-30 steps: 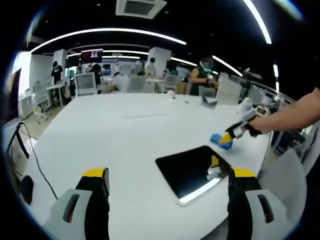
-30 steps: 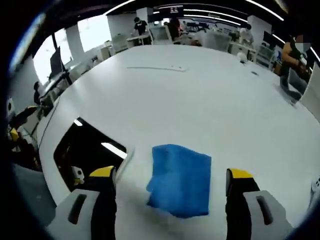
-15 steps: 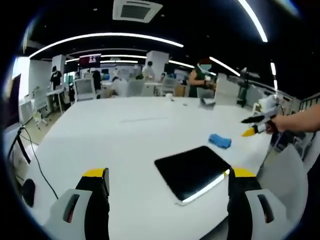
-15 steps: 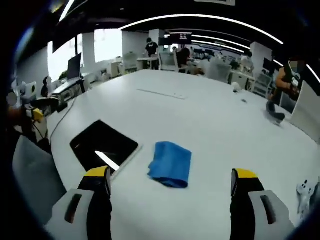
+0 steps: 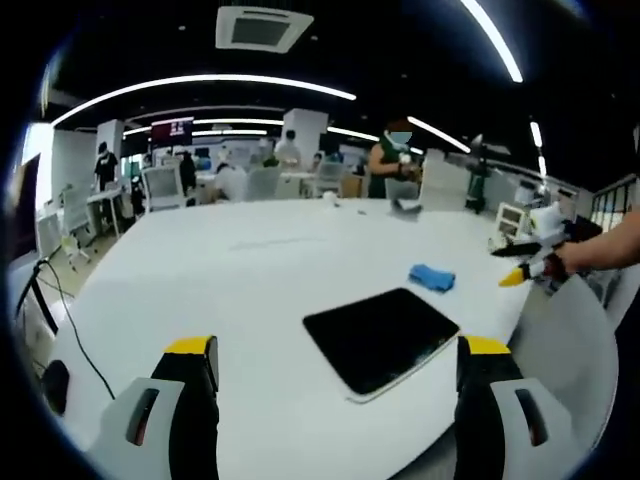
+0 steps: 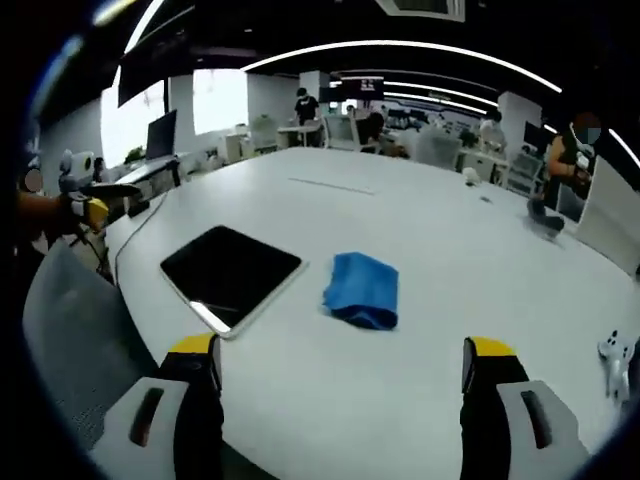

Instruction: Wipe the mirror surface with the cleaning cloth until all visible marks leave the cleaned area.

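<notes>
A dark rectangular mirror (image 5: 381,337) (image 6: 231,272) lies flat on the white table (image 5: 230,290) (image 6: 440,330). A folded blue cloth (image 5: 432,277) (image 6: 362,288) rests on the table just beside it, touching neither gripper. My left gripper (image 5: 335,380) stands open over the near table edge, short of the mirror. My right gripper (image 6: 340,385) is open too, held back from the cloth with nothing between its jaws. In the left gripper view the right gripper (image 5: 530,265) shows at the right, beyond the table edge, held by a hand. The left gripper (image 6: 80,205) shows at the left of the right gripper view.
A grey chair back (image 5: 565,350) (image 6: 70,350) stands at the table edge by the mirror. A black cable (image 5: 60,310) runs off the table's left side. Small items (image 5: 405,205) lie at the far edge. People and desks fill the office behind. A white object (image 6: 615,355) sits at the right edge.
My right gripper has let go of the blue cloth and pulled back and up off the table; the cloth now lies alone beside the mirror. The left gripper has barely moved.
</notes>
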A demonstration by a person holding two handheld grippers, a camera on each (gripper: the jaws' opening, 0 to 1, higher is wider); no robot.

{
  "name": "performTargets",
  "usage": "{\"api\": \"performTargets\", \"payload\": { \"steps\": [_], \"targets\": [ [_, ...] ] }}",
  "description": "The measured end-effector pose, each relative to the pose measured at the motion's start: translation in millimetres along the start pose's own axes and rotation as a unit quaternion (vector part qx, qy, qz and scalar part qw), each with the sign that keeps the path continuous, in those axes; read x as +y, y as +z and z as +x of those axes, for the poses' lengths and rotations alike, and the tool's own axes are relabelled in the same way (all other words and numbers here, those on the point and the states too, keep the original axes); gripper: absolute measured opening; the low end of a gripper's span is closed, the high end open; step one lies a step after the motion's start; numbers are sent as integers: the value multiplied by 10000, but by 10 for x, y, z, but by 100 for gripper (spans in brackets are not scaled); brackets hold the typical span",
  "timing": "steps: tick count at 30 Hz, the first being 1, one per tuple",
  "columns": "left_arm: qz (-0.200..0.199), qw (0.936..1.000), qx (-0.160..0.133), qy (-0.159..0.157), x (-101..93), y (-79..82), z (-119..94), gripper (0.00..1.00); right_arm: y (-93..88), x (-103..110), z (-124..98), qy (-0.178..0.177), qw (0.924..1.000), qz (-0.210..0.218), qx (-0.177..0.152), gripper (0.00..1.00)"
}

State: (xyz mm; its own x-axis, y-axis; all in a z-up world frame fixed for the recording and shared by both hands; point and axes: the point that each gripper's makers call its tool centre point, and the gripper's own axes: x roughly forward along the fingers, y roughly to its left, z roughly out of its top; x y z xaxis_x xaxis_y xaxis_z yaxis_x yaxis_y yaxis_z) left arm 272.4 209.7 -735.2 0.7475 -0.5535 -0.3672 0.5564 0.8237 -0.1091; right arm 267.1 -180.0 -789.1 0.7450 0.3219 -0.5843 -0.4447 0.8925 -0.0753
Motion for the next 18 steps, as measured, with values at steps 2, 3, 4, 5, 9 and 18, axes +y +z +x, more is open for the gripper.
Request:
{"api": "performTargets", "payload": {
  "steps": [2, 3, 4, 5, 9, 18],
  "targets": [
    [-6, 10000, 36, -9, 4, -23, 6, 100, -44, 6, -20, -13, 9999, 111, -20, 100],
    [-18, 10000, 55, -15, 2, -29, 6, 100, -60, 10, -23, -15, 9999, 138, -5, 100],
    [-23, 10000, 57, -14, 3, -32, 5, 100, -58, 15, -24, 5, 9998, 210, -22, 100],
    [-14, 10000, 35, -3, 8, -27, 7, 100, -48, 10, -24, -3, 9996, 278, -44, 100],
    [-45, 10000, 41, 25, 24, -48, 36, 100, -8, -11, -22, -101, 9998, 125, -115, 100],
    [73, 9999, 77, -34, 1, 11, 106, 100, 20, -43, 6, -21, 9998, 91, -147, 100]
  ]
}}
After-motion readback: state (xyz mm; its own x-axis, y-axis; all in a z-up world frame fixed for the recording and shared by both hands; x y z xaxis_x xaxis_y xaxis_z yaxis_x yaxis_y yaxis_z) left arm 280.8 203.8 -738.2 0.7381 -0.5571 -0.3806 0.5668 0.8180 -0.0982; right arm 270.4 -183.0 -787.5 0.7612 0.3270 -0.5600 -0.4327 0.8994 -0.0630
